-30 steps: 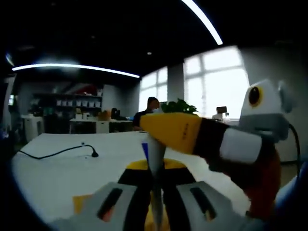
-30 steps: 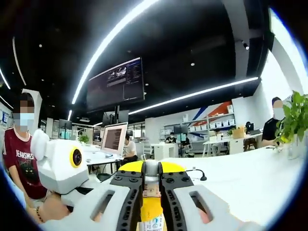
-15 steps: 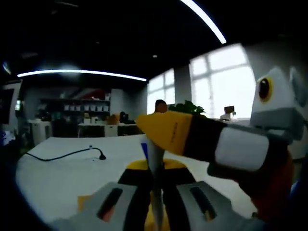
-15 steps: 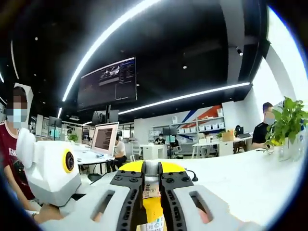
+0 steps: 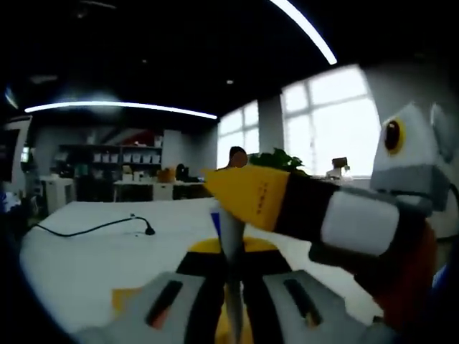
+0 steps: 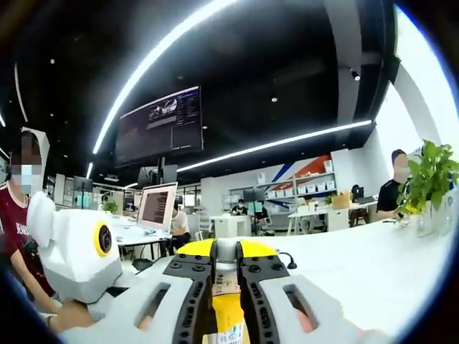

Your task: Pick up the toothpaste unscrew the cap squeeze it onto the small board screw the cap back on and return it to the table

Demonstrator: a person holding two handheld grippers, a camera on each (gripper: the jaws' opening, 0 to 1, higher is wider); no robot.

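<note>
You had the toothpaste (image 5: 231,251) up off the white worktop (image 5: 93,258), pinned between both tools. In the left gripper view your left tongs (image 5: 231,301) were closed tight on the flat crimped end of the tube, which rose as a thin pale blade between the jaws. Your right tongs (image 5: 237,193) came in from the right of that view, yellow tips meeting the tube's top. In the right gripper view your right tongs (image 6: 225,290) were clamped narrow around what looked like the white cap (image 6: 225,252), though the grip there was hard to make out, with the yellow tube body (image 6: 225,319) below it. A black cable (image 5: 93,228) lay on the worktop behind, and a green plant (image 6: 429,179) stood at the far right edge.
</note>
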